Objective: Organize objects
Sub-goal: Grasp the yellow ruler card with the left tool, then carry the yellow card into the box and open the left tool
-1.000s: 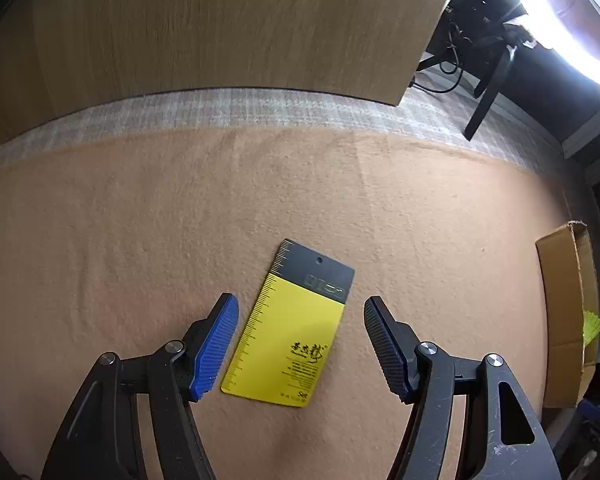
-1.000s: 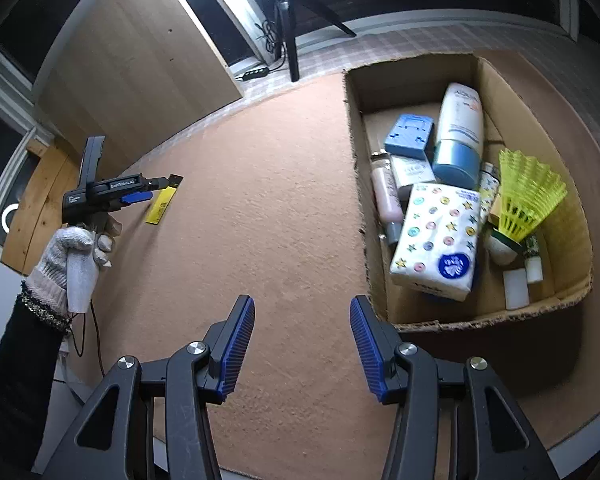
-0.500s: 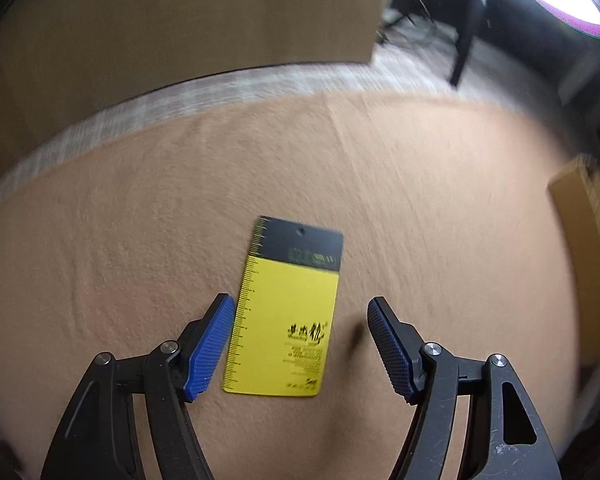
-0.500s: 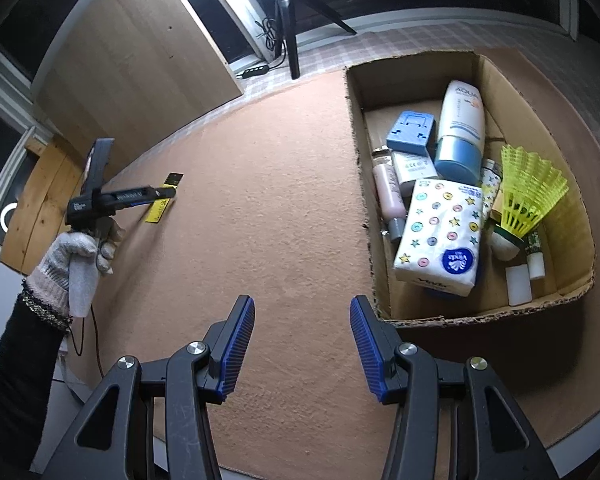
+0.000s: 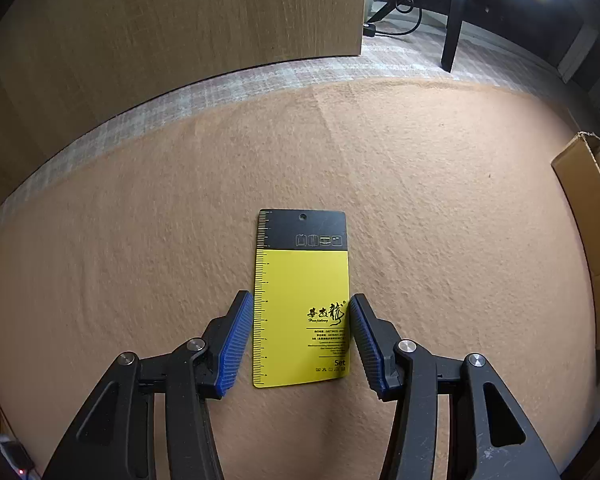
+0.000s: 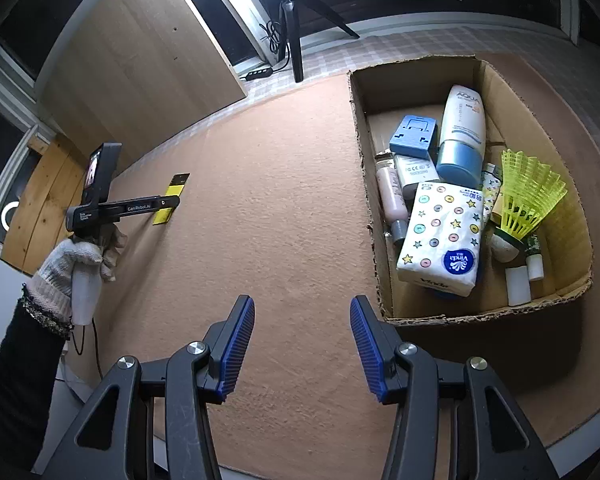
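A yellow and black card (image 5: 300, 280) with a ruler edge lies flat on the tan carpet (image 5: 420, 184). My left gripper (image 5: 302, 300) points down over it, jaws closing, one blue pad along each long edge of the card and just reaching it. In the right wrist view the left gripper (image 6: 171, 201) is over that card (image 6: 179, 179) at the far left, held by a gloved hand (image 6: 76, 256). My right gripper (image 6: 302, 304) hovers open over bare carpet, with nothing between its fingers.
A cardboard box (image 6: 420, 68) at the right holds a tissue pack (image 6: 440, 240), a yellow shuttlecock (image 6: 528, 196), a white and blue bottle (image 6: 460, 128) and a blue block (image 6: 414, 136). A wooden panel (image 5: 180, 20) and a tripod leg (image 5: 454, 20) stand beyond the carpet.
My left gripper rolled until it lined up with the card, came down closer and narrowed its jaws around it. The right gripper stayed where it was.
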Demonstrator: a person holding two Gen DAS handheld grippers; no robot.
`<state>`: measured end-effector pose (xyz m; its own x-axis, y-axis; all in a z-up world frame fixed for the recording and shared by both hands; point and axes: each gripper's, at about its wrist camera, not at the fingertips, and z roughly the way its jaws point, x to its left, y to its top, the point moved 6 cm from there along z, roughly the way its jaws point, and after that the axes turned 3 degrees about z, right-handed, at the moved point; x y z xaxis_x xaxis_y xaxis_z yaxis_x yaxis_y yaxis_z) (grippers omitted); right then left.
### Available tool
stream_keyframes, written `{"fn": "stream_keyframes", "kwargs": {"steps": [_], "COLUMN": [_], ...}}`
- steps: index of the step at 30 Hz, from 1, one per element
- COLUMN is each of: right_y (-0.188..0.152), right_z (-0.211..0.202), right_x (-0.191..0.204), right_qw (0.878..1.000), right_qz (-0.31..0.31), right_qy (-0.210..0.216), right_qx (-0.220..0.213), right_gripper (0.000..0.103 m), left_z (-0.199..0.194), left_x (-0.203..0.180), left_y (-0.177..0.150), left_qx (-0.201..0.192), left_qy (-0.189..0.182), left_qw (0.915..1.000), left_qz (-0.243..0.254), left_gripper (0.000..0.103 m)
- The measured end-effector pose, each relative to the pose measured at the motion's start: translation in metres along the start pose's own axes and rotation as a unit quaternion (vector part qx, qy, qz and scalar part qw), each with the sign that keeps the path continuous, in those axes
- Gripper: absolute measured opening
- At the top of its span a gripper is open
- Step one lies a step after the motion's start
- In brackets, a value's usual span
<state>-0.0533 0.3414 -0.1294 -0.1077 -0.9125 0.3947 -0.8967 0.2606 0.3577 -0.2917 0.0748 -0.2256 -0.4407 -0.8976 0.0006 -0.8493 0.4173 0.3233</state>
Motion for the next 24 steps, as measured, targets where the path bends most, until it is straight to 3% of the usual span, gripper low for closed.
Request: {"fn": "stream_keyframes", "kwargs": {"steps": [12, 17, 24], "right_y": [0.005, 0.006, 0.004], "right_z": [-0.006, -0.011, -0.022], "right_x": [-0.008, -0.012, -0.02], "right_qw": [1.0, 1.0, 0.999], "right_qz": [-0.004, -0.009, -0.01], "right_qy": [-0.006, -0.011, -0.016], "right_qx": [-0.012, -0.022, -0.032], "right_gripper": [0.046, 0.046, 0.046], "left_z": [-0.022, -0.043, -0.071], "left_x": [-0.033, -0.076, -0.166], "left_y": [-0.003, 0.019, 0.046], "left_qx": [-0.025, -0.052, -0.083], "left_qy": [-0.023, -0.046, -0.075], "left_qw": [0.9994, 0.9973, 0.9903], "left_qz": [-0.002, 0.024, 0.082], "left_gripper": [0.053, 0.053, 0.053]}}
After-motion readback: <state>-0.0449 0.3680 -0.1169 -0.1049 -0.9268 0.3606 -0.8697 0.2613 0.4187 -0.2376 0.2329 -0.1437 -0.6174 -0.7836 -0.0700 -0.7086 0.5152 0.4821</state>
